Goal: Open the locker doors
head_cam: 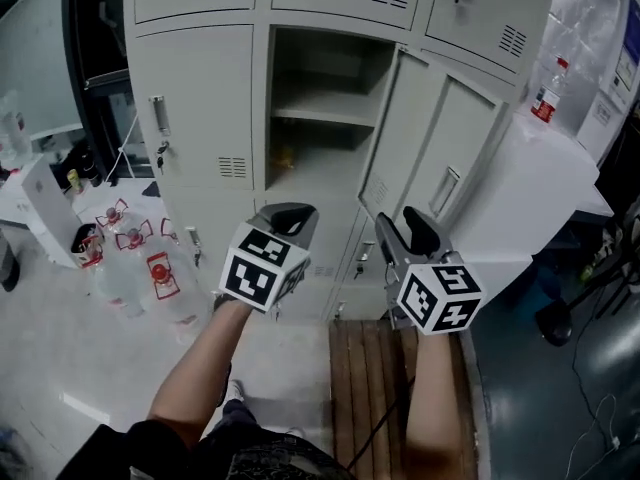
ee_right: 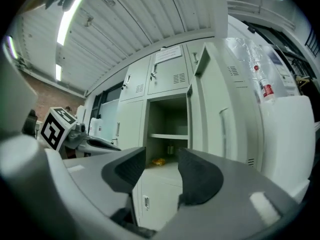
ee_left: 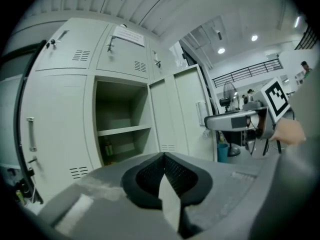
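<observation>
The right gripper (head_cam: 415, 230) hung with jaws spread and empty, the open door (head_cam: 440, 158) ahead to its right, likely kept clear so it could swing. The left gripper (head_cam: 290, 218), jaws pressed together on nothing, faced a closed door (head_cam: 190, 118) ahead-left, probably next. The right gripper view showed a yellow thing (ee_right: 159, 161) in the locker (head_cam: 375, 58) plainly; it was faint in the head view

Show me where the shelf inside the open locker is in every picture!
Head view: the shelf is at the top middle.
Left gripper view: left of centre.
Right gripper view: near the centre.
Shared landmark: the open door stands directly right of the shelf in all three views.
</observation>
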The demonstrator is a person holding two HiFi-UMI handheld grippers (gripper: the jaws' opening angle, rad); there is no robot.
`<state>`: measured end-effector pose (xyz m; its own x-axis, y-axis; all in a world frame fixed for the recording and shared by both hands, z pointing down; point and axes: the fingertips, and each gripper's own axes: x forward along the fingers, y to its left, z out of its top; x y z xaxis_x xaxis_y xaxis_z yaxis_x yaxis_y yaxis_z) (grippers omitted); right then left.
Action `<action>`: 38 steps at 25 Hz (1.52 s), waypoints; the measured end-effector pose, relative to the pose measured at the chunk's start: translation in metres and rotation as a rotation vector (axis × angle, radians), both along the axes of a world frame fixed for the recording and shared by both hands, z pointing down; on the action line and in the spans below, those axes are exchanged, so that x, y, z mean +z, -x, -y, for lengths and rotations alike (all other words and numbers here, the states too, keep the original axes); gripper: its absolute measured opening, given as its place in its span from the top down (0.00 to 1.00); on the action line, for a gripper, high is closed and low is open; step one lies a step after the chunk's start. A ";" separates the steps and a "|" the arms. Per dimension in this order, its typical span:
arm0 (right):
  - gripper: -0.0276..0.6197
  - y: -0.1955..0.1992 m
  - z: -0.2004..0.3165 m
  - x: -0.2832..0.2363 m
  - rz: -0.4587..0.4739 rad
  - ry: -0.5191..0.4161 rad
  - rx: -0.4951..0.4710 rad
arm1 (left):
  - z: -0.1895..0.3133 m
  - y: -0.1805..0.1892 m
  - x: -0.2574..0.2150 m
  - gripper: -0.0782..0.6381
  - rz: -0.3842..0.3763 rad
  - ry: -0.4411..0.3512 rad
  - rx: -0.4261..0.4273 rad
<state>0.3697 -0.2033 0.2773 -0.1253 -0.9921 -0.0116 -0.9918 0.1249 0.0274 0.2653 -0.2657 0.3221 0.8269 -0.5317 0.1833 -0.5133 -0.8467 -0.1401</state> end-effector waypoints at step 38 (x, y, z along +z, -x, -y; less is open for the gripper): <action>0.56 0.409 0.265 0.018 -0.007 0.073 -0.470 | 0.199 0.395 0.006 0.89 -0.013 0.031 -0.414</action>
